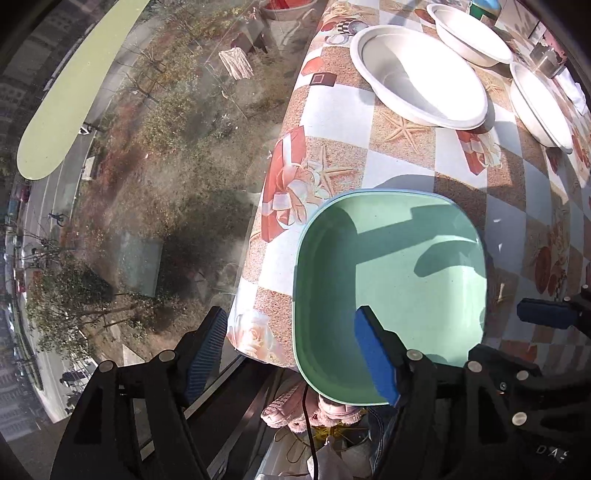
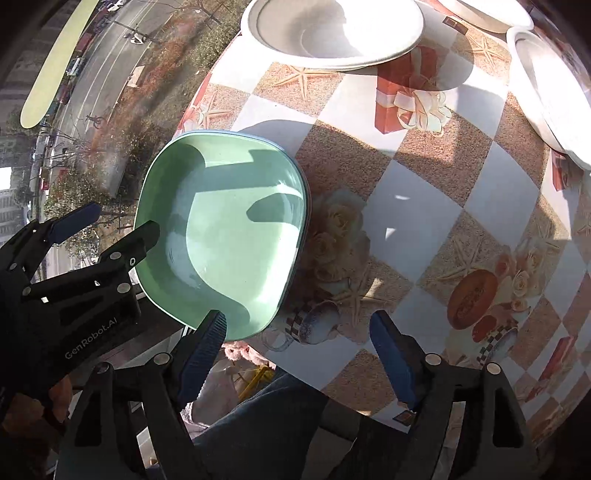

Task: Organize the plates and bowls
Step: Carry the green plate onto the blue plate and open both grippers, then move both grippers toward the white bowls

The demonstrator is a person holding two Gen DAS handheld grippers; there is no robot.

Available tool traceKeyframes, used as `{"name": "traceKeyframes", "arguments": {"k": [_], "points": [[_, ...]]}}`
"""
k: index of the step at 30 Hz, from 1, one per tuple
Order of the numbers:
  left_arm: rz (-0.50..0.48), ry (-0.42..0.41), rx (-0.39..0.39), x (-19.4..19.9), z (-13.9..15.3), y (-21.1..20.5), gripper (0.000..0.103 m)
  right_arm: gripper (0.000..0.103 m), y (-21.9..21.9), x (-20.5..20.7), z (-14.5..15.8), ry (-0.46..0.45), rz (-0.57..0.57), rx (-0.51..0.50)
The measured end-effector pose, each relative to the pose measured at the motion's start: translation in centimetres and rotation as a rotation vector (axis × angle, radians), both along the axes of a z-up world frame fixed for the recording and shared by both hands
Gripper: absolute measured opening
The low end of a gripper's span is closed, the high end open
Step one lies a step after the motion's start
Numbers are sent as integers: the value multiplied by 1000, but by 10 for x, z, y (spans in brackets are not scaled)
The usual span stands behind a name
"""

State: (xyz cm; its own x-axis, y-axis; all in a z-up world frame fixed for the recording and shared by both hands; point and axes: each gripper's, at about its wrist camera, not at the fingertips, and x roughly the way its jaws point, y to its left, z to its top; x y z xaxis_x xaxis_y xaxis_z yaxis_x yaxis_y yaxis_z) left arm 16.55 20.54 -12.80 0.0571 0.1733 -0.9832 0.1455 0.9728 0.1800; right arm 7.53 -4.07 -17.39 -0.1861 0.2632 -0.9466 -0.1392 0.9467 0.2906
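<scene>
A square green plate (image 1: 391,280) with rounded corners lies at the near left corner of the table, overhanging the edge; a blue rim shows just under it. My left gripper (image 1: 291,350) is open and straddles the plate's near rim, one finger over its inside and the other off the table. From the right wrist view, the green plate (image 2: 229,236) has the left gripper (image 2: 110,227) at its left rim. My right gripper (image 2: 299,354) is open, with its left fingertip by the plate's near rim. Three white bowls (image 1: 421,74) (image 1: 469,33) (image 1: 539,107) stand farther back.
The patterned tablecloth (image 2: 424,192) covers the table, which stands against a window (image 1: 147,184) on the left. White bowls (image 2: 332,33) (image 2: 546,92) sit at the far side. A person's leg in jeans (image 2: 280,417) is below the near edge. A metal container (image 1: 550,62) stands at the back right.
</scene>
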Motion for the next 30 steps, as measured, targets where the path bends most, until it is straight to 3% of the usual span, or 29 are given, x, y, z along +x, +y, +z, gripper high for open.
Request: {"name": "traceKeyframes", "arguments": {"k": [5,12,20,30], "points": [[-26,13,-38,-4,-6,-15,79,82,-66,-10,-4,34,-158,-61],[-147,30,-84,-4,-5,-64,80,82,-147,-60,-22,152,-452,-107],[-304,32,-118,-11,-1,-112,80,82,-156,-63,-14,128,-470,-125],[-360,67,-141,-13,-5,-118,80,82,-172,-73,-5,131,-526,-123]]}}
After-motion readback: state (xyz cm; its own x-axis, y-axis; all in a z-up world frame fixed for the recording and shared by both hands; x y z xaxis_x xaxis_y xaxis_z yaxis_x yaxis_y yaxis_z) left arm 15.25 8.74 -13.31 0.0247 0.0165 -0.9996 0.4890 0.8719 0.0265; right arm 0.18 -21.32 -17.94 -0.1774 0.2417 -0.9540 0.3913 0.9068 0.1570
